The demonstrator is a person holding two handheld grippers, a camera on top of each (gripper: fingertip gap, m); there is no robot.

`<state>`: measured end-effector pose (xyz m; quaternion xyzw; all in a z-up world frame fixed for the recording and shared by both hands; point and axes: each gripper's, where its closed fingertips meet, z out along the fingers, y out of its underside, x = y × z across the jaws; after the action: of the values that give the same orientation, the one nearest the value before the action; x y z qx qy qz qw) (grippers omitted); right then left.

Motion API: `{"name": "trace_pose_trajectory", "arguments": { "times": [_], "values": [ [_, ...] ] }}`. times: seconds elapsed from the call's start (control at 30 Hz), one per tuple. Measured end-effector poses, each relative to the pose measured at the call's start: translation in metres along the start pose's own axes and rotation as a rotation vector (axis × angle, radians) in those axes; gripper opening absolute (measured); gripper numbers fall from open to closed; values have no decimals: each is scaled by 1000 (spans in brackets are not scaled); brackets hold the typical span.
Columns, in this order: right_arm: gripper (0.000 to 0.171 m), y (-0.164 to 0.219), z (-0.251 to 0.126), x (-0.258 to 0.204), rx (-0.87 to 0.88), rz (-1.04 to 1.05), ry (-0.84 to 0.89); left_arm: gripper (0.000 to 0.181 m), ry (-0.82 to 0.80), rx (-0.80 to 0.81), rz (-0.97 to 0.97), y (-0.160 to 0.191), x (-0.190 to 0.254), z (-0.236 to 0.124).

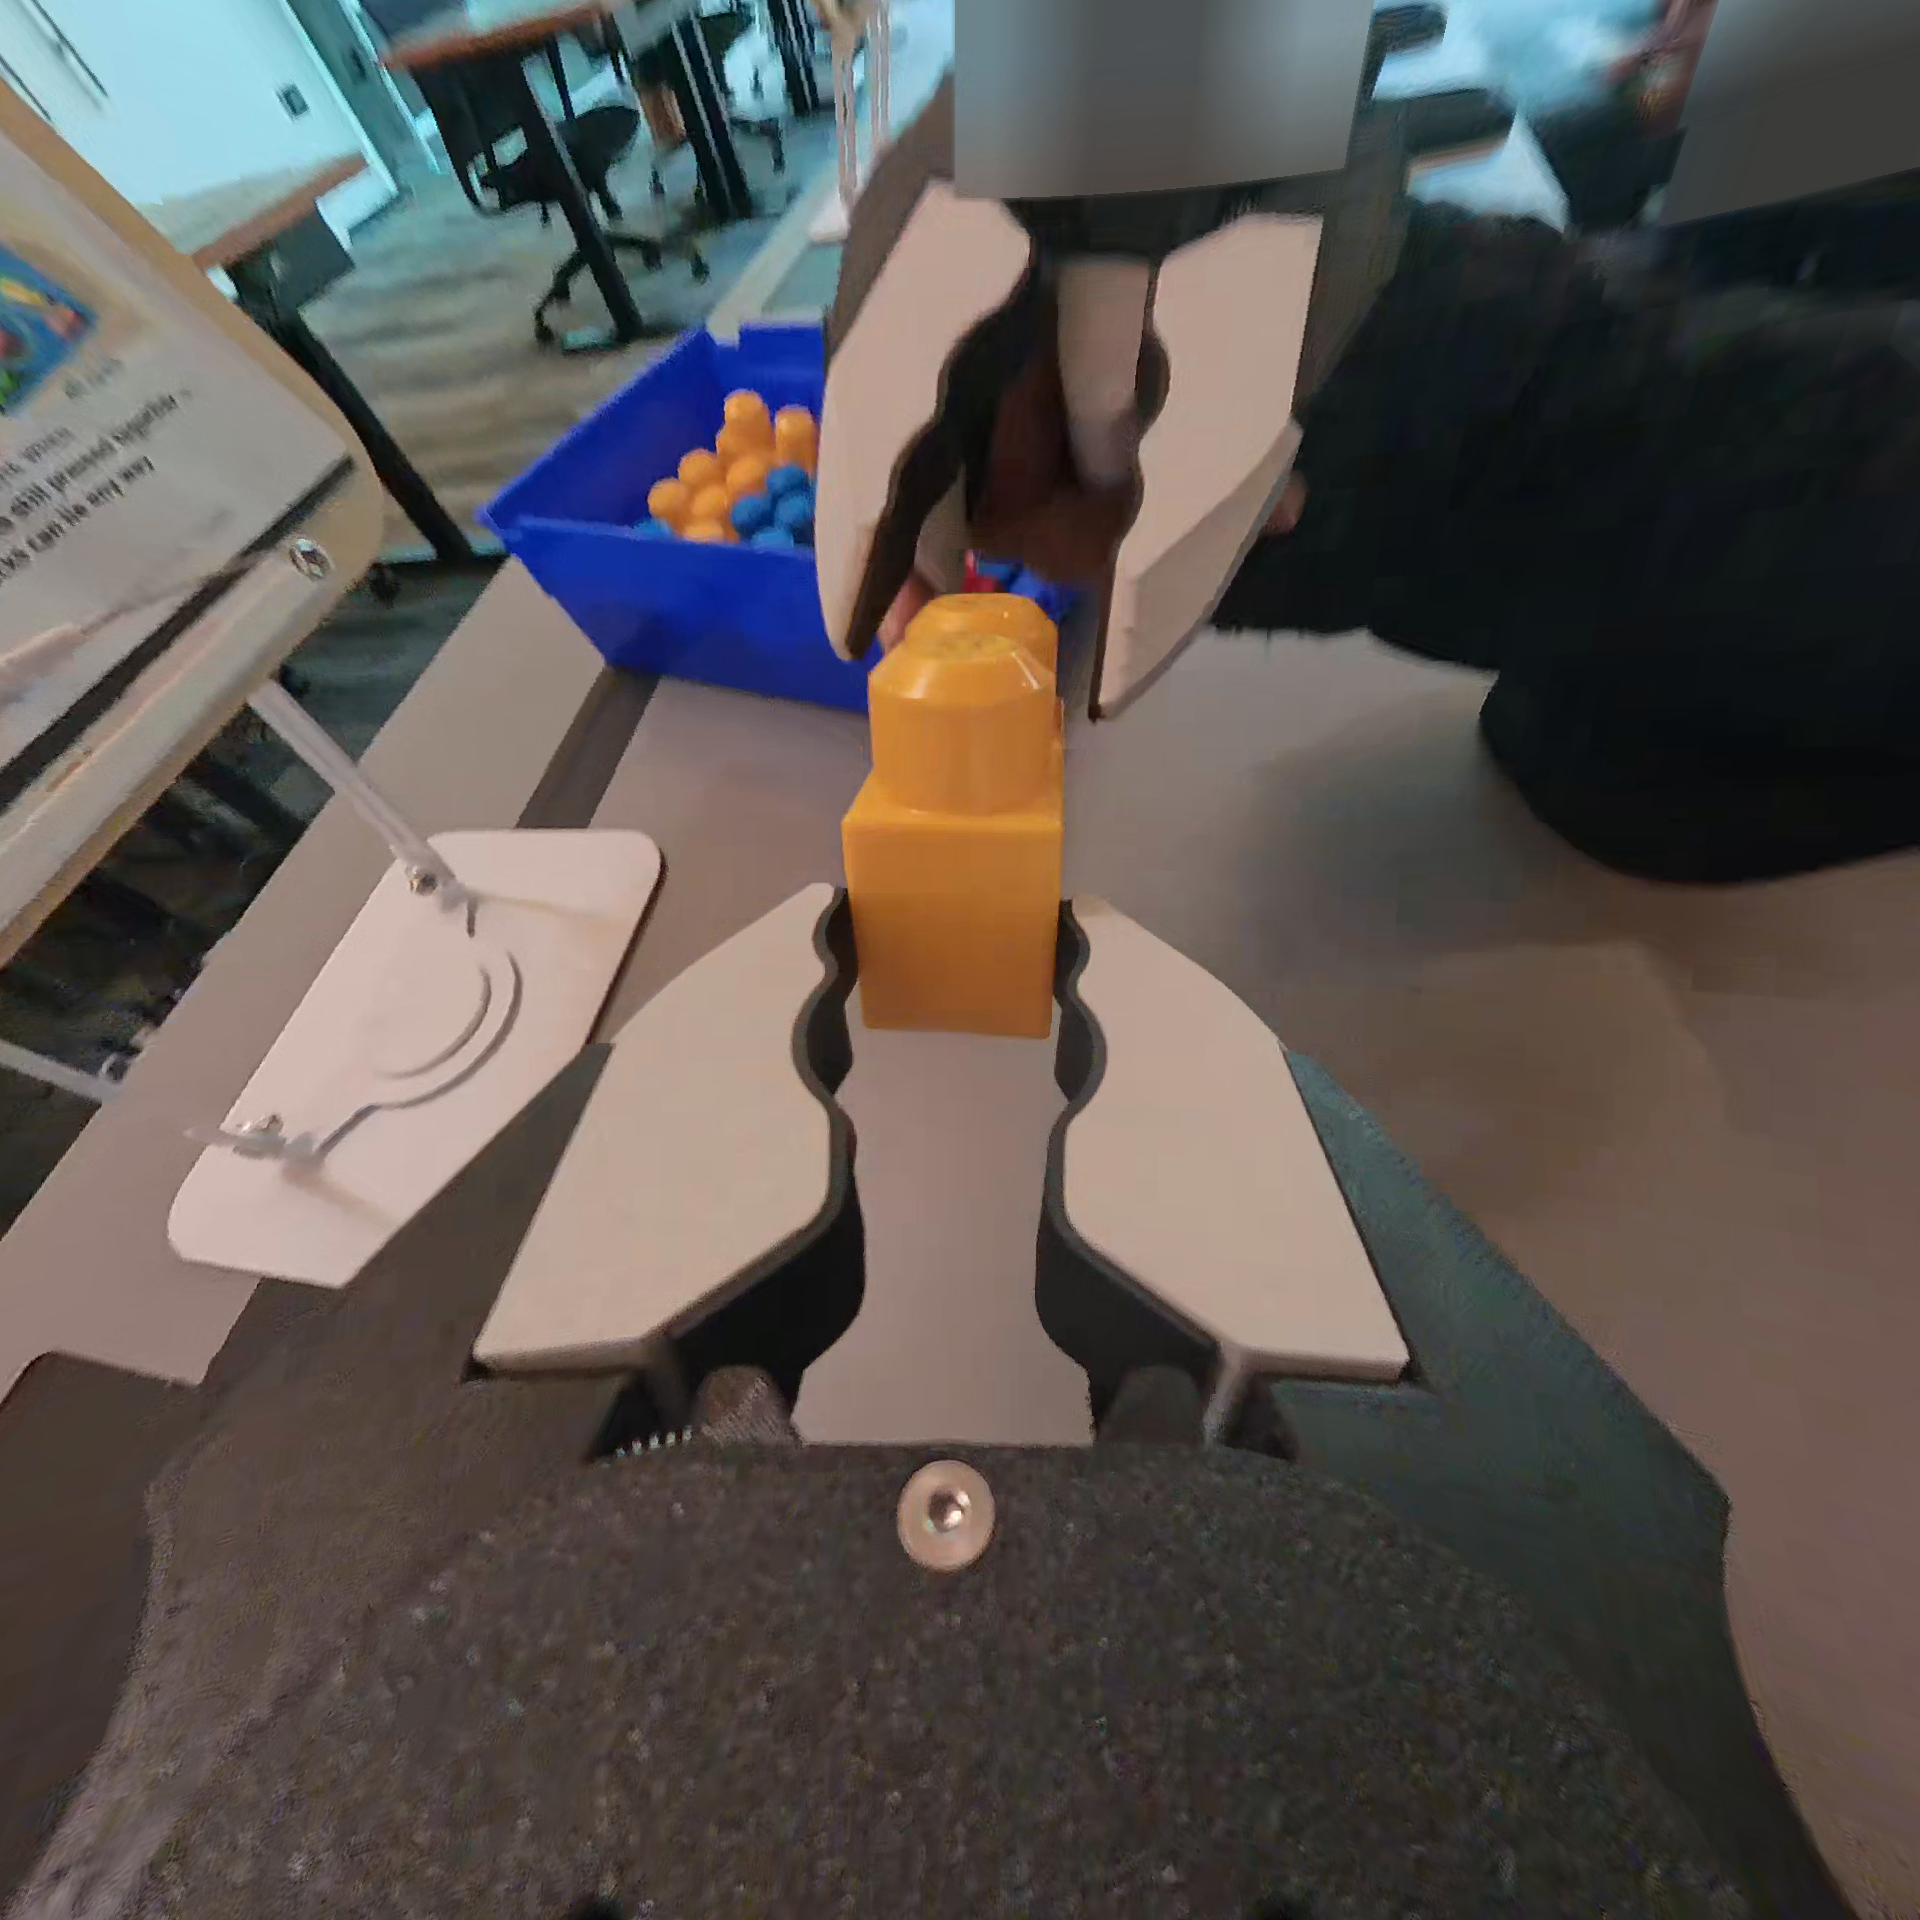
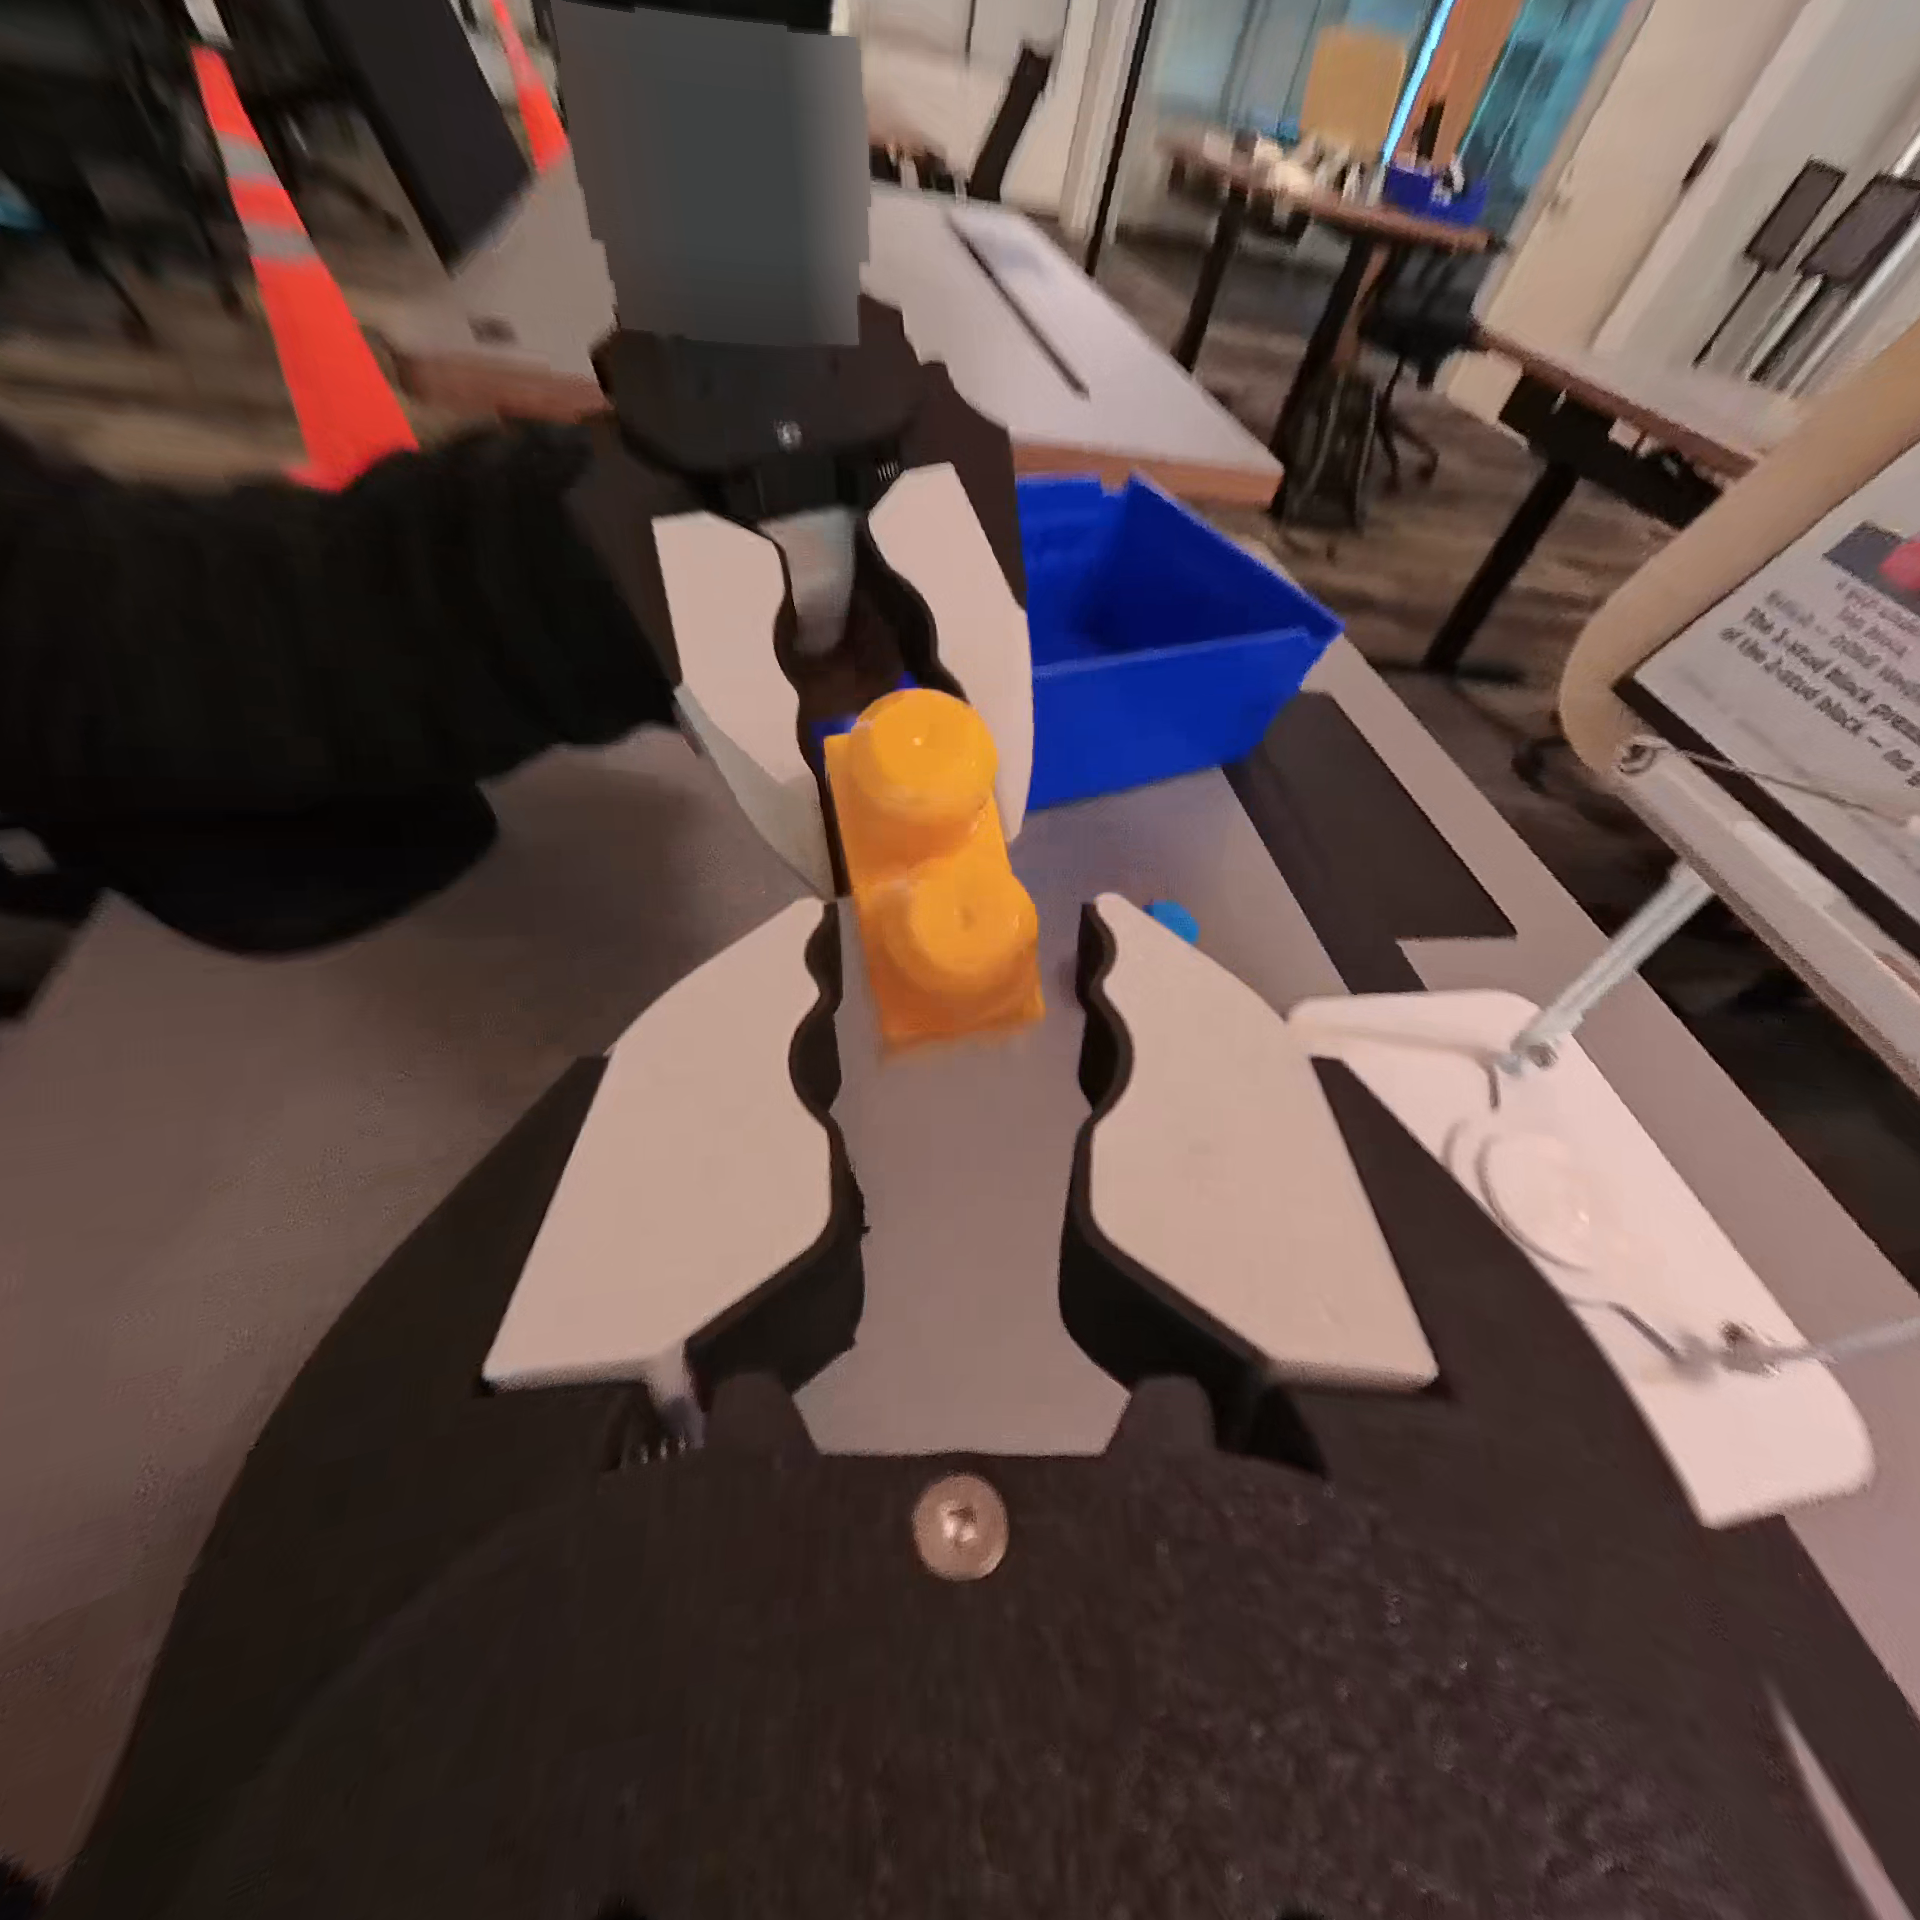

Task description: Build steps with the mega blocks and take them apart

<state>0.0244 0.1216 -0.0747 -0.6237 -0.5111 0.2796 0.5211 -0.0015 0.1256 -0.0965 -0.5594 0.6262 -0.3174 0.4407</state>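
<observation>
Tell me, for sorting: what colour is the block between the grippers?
Orange block, clearest in the left wrist view.

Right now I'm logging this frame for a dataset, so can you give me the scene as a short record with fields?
block: orange block, two studs, standing on the grey table
left gripper: closed on the block's sides
right gripper: open, block's far end between its tips
bin: blue bin behind, holding orange and blue blocks
other: white stand base beside the block

The block (image 1: 951, 914) is plain orange. The bin (image 1: 665, 592) is bright blue, holding orange and blue blocks (image 1: 743, 478). The bench (image 1: 1351, 1039) is flat grey. Each tool (image 1: 951, 914) has pale grey fingers (image 1: 707, 1132) edged in black. The cone (image 2: 301, 312) is orange with grey bands.
</observation>
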Motion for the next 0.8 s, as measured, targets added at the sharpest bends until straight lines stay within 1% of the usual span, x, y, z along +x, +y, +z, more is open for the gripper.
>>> {"name": "trace_pose_trajectory", "arguments": {
  "times": [0.13, 0.3, 0.37, 0.63, 0.8],
  "values": [
    [39, 28, 8, -4, -213, -82, 24, 37, -15, -124, 49, 21, 0, 7],
    [38, 52, 21, -9, -352, -114, 8, 37, 12, -198, 90, 34, 7, 14],
    [35, 57, 25, -11, -371, -115, -5, 36, 13, -212, 96, 37, 7, 14],
    [34, 61, 28, -12, -364, -84, -32, 36, 25, -206, 91, 39, 8, 14],
    [34, 58, 27, -6, -338, -67, -12, 36, 1, -159, 65, 33, 2, 14]
  ]
}}
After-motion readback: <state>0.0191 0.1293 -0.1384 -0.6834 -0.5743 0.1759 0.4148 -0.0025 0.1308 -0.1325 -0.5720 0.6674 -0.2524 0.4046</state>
